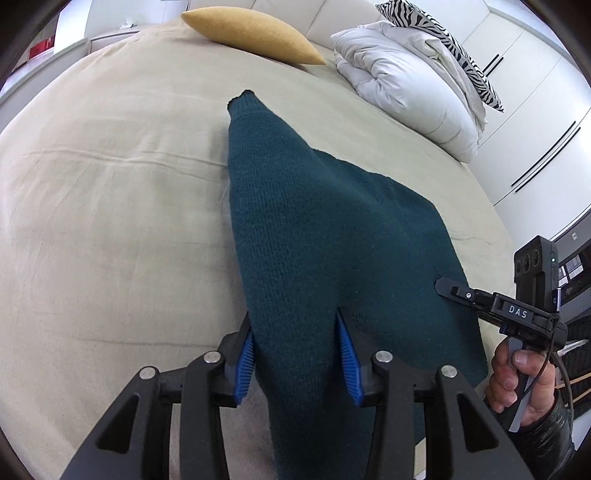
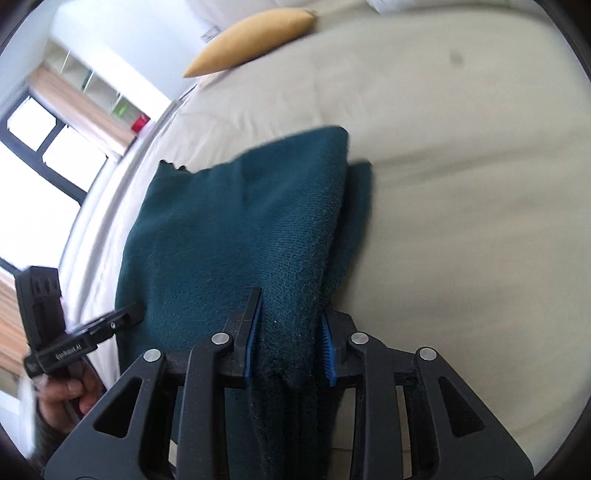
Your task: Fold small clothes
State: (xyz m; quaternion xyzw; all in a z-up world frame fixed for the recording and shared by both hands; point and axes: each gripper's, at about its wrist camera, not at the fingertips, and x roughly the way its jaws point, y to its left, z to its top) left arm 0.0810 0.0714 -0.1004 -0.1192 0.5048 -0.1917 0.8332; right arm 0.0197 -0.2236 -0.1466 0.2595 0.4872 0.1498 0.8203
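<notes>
**Both grippers carry the sweater's near edge; its length runs away from the jaws**

We hold a dark teal knit sweater (image 1: 325, 229) by its near edge, one corner in each gripper. In the left wrist view the left gripper (image 1: 295, 354) has the cloth bunched between its blue ribbed pads (image 1: 347, 354), and the jaws stand partly apart with the thick knit filling the gap; we read that as a grip on the sweater. In the right wrist view the right gripper (image 2: 291, 339) has a narrower bundle of the same knit pinched between its pads, closed on a folded edge.

What matters for the coming move: from both sets of jaws the garment stretches straight ahead, long axis pointing away from us over the beige bed cover (image 1: 110, 192). Its far end, a tapered sleeve or corner, lies well ahead of the left jaws. The two grippers sit side by side, so neither is clearly nearer the far end. The right hand (image 1: 517, 376) shows at the edge of the left view.

The knit is thick, soft and limp, and it sags between the two grips. The cover is smooth with faint creases. Well beyond the jaws lie a mustard cushion (image 1: 255, 33) and a white duvet (image 1: 406, 81).
</notes>
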